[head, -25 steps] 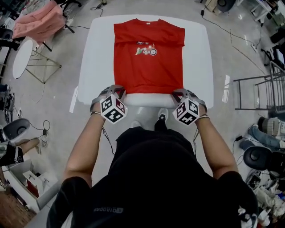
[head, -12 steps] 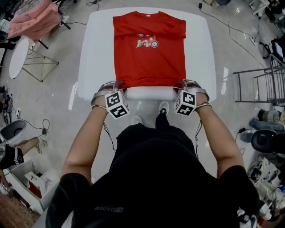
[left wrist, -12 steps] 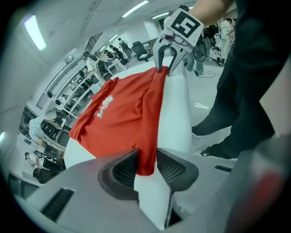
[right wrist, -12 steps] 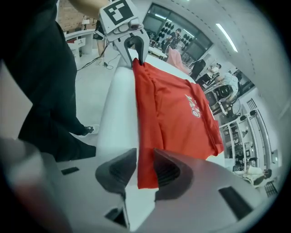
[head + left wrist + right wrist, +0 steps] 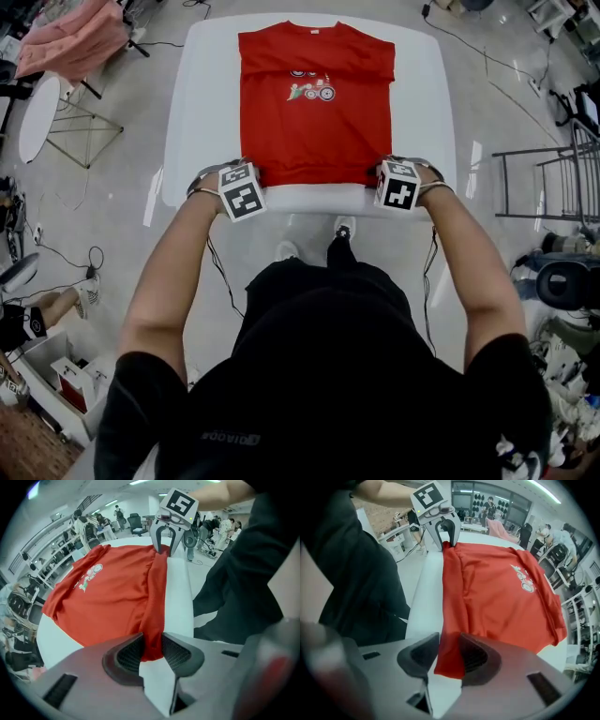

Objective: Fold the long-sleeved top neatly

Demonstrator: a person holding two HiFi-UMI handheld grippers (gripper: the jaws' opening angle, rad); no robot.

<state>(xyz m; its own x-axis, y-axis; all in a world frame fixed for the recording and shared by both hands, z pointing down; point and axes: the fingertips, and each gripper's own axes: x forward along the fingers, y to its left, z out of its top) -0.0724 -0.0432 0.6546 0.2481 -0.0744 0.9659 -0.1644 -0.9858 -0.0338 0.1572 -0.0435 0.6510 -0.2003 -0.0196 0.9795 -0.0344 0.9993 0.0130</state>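
Lowered to the desk (image 5: 202, 112), left tool (image 5: 247, 170) and right tool (image 5: 386, 168), jaws just opened and released, straddle the near hem (image 5: 314, 179) of the top (image 5: 314, 122) stretching ahead.

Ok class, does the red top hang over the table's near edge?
No, the red top lies wholly on the white table, bare tabletop showing below its hem.

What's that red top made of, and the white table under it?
Red top: looks like soft matte knit, probably cotton jersey; it creases loosely and the hem shows fine ribbing.
Table: a smooth, hard-looking white surface with rounded corners, perhaps laminate or plastic; I cannot tell which.
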